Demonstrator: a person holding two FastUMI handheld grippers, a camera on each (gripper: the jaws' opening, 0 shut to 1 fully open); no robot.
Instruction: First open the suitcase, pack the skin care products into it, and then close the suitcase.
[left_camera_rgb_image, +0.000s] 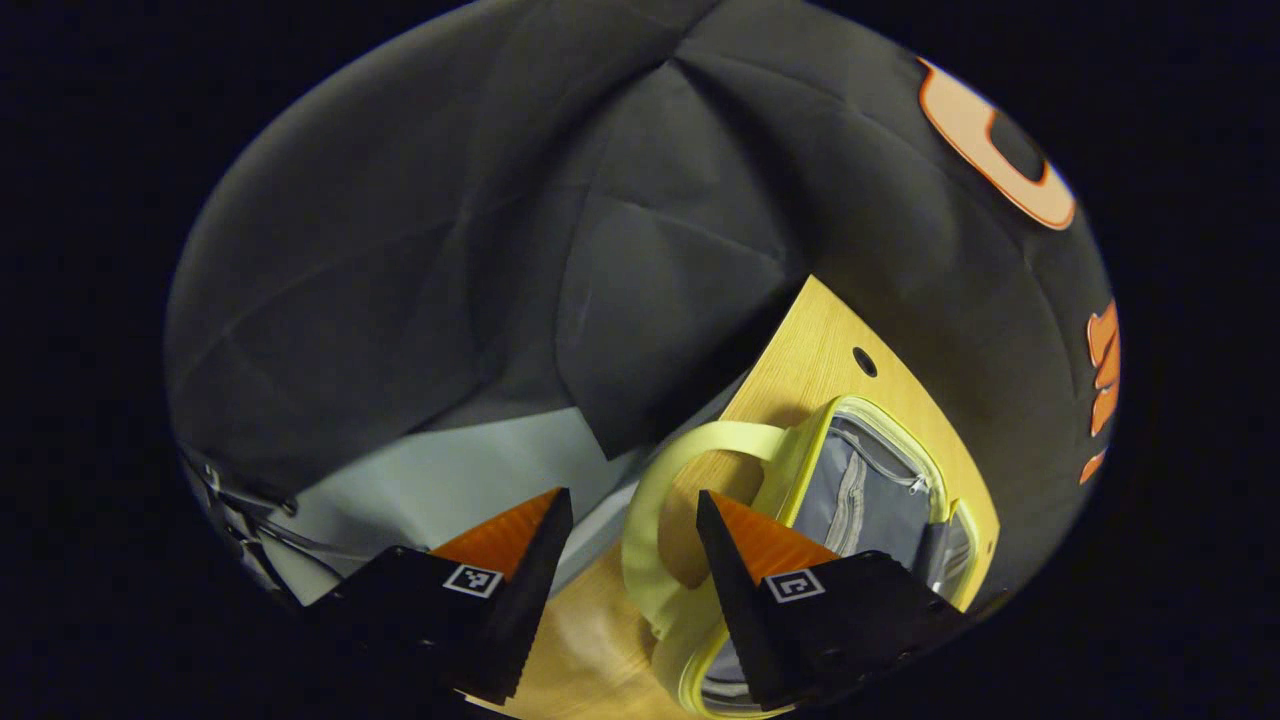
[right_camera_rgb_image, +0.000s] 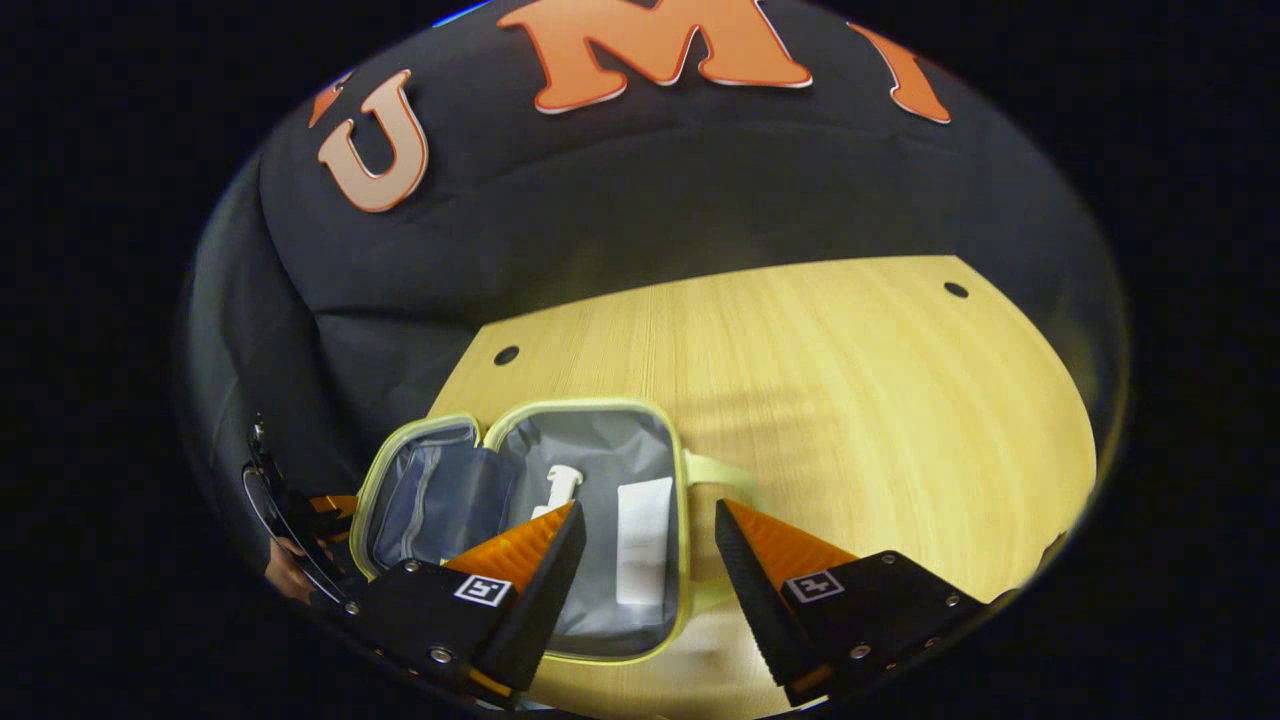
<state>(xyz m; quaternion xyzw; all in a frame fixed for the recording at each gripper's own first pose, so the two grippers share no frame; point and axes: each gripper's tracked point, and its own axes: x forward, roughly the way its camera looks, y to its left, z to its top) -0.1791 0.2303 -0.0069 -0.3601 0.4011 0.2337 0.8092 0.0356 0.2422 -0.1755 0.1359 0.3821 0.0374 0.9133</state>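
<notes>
A small pale-yellow suitcase lies open on the wooden table, its lid folded out to the left. Inside on the grey lining lie a white tube and a white pump bottle. My right gripper hovers open over the tube with nothing between its fingers. In the left gripper view the suitcase shows its yellow carry handle and grey zipped lining. My left gripper is open beside the handle loop, gripping nothing.
The table ends at an edge just left of the suitcase, with grey floor below. A wide bare stretch of tabletop lies right of the case. A hand shows at the far left in the right gripper view.
</notes>
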